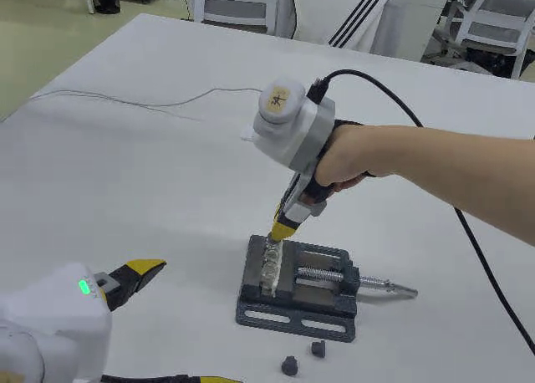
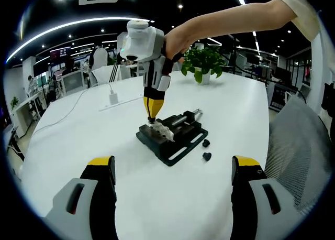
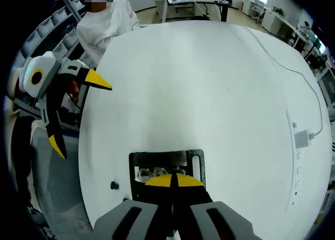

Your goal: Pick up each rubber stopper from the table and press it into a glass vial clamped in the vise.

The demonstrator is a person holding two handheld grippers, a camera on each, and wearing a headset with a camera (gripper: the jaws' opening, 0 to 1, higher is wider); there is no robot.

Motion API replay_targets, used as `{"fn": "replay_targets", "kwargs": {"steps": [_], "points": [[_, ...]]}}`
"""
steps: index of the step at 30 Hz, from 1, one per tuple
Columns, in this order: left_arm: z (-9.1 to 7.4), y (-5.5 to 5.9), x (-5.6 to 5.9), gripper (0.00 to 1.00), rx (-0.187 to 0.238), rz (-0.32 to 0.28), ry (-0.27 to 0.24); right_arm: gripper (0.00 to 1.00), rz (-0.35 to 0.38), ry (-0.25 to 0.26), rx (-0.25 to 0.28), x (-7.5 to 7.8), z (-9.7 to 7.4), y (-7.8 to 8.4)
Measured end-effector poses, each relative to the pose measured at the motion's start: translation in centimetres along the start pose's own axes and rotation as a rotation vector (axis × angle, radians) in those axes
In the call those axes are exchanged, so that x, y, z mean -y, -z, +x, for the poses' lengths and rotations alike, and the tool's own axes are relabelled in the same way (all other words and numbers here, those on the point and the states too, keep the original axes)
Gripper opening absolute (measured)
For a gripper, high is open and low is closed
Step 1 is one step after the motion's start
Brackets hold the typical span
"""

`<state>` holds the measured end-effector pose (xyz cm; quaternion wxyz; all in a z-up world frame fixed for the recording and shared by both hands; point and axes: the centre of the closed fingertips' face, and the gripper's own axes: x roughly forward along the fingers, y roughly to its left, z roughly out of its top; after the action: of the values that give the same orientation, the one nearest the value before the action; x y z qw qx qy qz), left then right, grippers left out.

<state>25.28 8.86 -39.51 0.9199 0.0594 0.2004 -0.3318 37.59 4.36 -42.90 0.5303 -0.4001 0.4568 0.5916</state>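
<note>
A black vise (image 1: pixel 294 306) stands on the white table (image 1: pixel 125 174) and clamps a row of glass vials (image 1: pixel 272 268). My right gripper (image 1: pixel 282 230) points straight down with its yellow tips on the vials' far end. Its jaws are shut, and I cannot see whether a stopper sits between them. In the right gripper view the shut tips (image 3: pixel 172 181) cover part of the vials (image 3: pixel 152 173). Two dark rubber stoppers (image 1: pixel 289 365) (image 1: pixel 318 348) lie in front of the vise. My left gripper (image 1: pixel 180 324) hovers low at the near left, open and holding nothing, aimed at the vise (image 2: pixel 172 138).
The vise's screw handle (image 1: pixel 389 288) sticks out to the right. A thin cable (image 1: pixel 167 103) crosses the far table to a white adapter (image 2: pixel 113 98). Chairs (image 1: pixel 493 23) line the far edge. A potted plant (image 2: pixel 201 67) stands beyond the vise.
</note>
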Motion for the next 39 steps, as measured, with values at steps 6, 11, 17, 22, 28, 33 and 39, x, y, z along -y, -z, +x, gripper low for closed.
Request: {"fn": "replay_targets", "kwargs": {"steps": [6,11,17,22,28,33,39], "points": [[-0.4,0.5,0.1,0.91,-0.003,-0.005,-0.004,0.0,-0.007,0.02,0.042,-0.2,0.1,-0.2],[-0.6,0.7,0.3,0.91,-0.007,-0.009,-0.005,0.0,-0.009,0.034,0.088,-0.1,0.2,-0.4],[-0.7,0.9,0.5,0.91,-0.005,-0.01,-0.004,0.0,-0.014,0.047,0.125,0.0,0.3,-0.6],[-0.8,1.0,0.6,0.91,-0.005,-0.01,-0.004,0.0,-0.027,0.051,0.142,-0.1,0.2,-0.7],[-1.0,1.1,0.6,0.91,-0.008,-0.011,-0.005,0.28,0.003,0.068,0.199,-0.2,-0.4,-0.8],[-1.0,1.1,0.5,0.91,-0.007,-0.011,-0.006,0.39,-0.025,0.079,0.223,-0.8,-0.6,-0.4],[-1.0,1.1,0.5,0.91,-0.009,-0.005,-0.004,0.43,-0.022,0.088,0.266,-1.8,-0.8,0.0]]}}
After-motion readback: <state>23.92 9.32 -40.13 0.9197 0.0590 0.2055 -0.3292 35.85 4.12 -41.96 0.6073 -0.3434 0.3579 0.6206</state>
